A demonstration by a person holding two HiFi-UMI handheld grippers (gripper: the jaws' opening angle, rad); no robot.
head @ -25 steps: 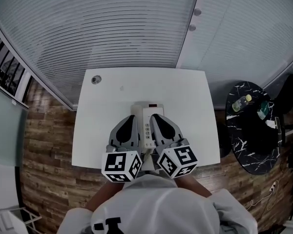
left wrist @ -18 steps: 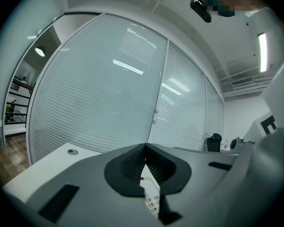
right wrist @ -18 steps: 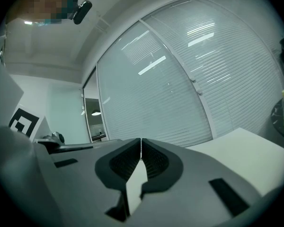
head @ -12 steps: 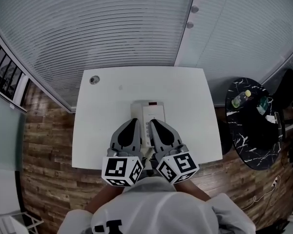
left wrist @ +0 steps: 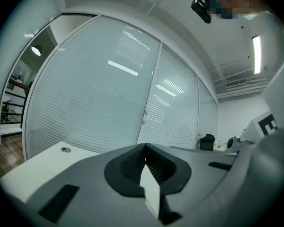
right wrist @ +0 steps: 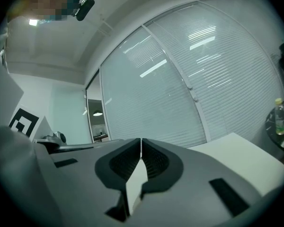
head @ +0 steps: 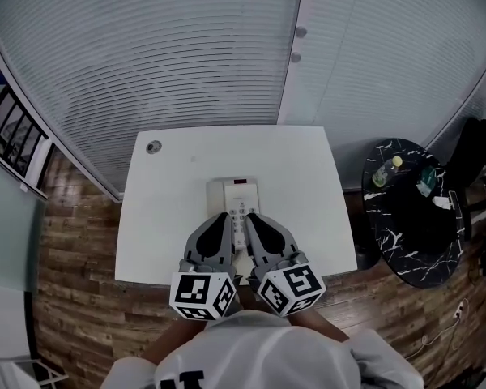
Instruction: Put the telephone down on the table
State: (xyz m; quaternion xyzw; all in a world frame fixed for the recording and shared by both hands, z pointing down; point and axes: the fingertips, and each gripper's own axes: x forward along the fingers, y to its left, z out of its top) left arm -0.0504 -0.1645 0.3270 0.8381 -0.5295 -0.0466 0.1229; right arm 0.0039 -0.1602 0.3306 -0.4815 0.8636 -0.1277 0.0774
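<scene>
A white desk telephone (head: 234, 197) lies on the white table (head: 162, 217), its handset along its left side and a small dark display at its far end. Both grippers hover over the phone's near end, side by side. The left gripper (head: 224, 216) is shut with nothing between its jaws, and its own view shows the tips (left wrist: 144, 148) pressed together. The right gripper (head: 249, 216) is shut and empty too, its tips (right wrist: 141, 143) meeting. The phone is hidden under the jaws in both gripper views.
A round cable grommet (head: 153, 147) sits at the table's far left corner. Glass walls with blinds stand right behind the table. To the right is a round black marble side table (head: 405, 225) with a bottle (head: 385, 171) on it. Wooden floor surrounds the table.
Both grippers have drawn back a little toward the person and closer together, uncovering more of the telephone. The head camera has shifted, and the jaws stayed shut.
</scene>
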